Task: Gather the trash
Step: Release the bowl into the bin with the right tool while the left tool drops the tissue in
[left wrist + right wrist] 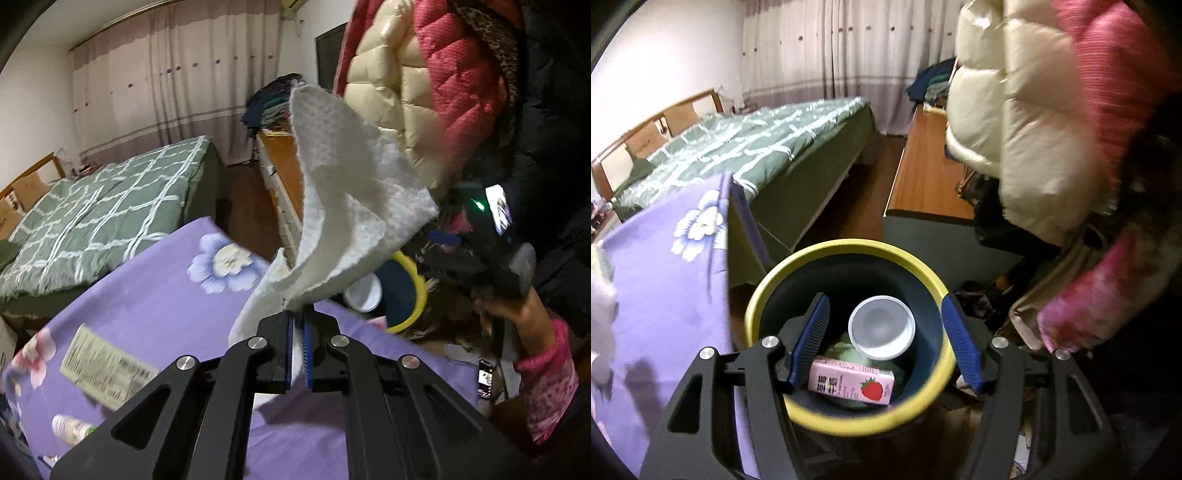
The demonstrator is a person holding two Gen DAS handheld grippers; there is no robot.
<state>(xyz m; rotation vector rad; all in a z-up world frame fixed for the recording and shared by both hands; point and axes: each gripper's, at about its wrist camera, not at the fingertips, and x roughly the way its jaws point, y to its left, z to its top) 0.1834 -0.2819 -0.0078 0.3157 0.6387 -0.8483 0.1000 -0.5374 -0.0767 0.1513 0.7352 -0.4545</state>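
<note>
Left wrist: paper towel [343, 206] in left claw [299, 325].

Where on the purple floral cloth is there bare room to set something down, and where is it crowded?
Bare: the stretch of purple floral tablecloth between the blue printed flower and the pale printed packet, and the patch right of the left gripper, which is shut on the white paper towel. Crowded: the near-left corner, where packet and clear plastic bottle lie.

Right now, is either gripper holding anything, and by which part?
The left gripper pinches a white paper towel near its lower edge, the sheet standing up above it. The right gripper is open above the bin, holding nothing.
</note>
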